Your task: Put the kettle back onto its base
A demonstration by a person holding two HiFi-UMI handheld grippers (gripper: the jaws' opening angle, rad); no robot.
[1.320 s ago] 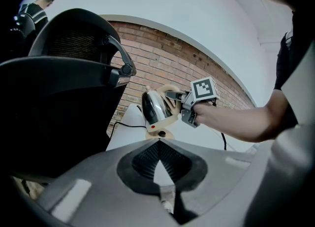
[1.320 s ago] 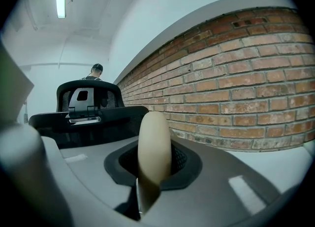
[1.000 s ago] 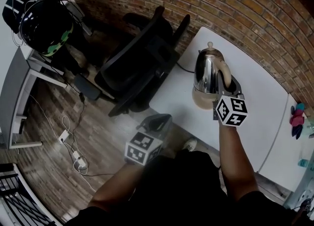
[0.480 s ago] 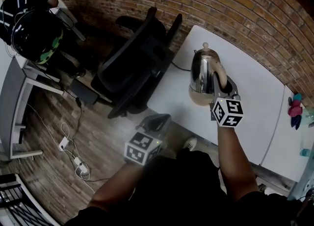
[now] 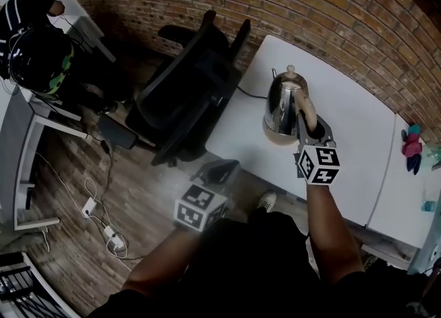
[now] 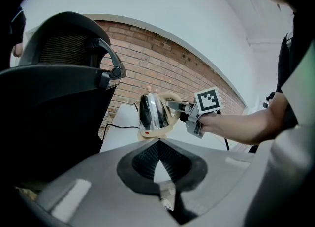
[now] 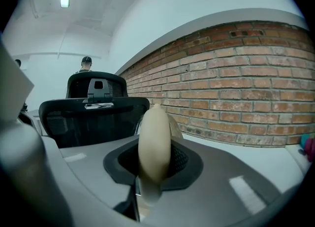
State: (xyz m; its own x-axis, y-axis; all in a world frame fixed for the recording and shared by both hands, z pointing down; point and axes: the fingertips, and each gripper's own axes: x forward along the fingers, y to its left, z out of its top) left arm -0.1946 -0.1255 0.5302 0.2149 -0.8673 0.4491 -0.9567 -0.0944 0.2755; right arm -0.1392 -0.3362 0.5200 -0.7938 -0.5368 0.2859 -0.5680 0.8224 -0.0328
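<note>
The right tongs (image 5: 307, 121) are clamping the kettle (image 5: 281, 100) by its handle (image 7: 154, 142), the kettle seemingly sitting on its base (image 6: 153, 133) already and awaiting only release, while the left tongs (image 6: 160, 172) are idling together, empty.

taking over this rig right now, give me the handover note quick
Right gripper: shut on the kettle's beige handle.
Left gripper: shut, empty, held low beside the table, near the black chair.
Kettle: upright, on or just touching its beige base; the cord runs towards the chair.
Done: kettle brought to the base.
Left: check that it is seated, open the fingers, back the right gripper away.
</note>
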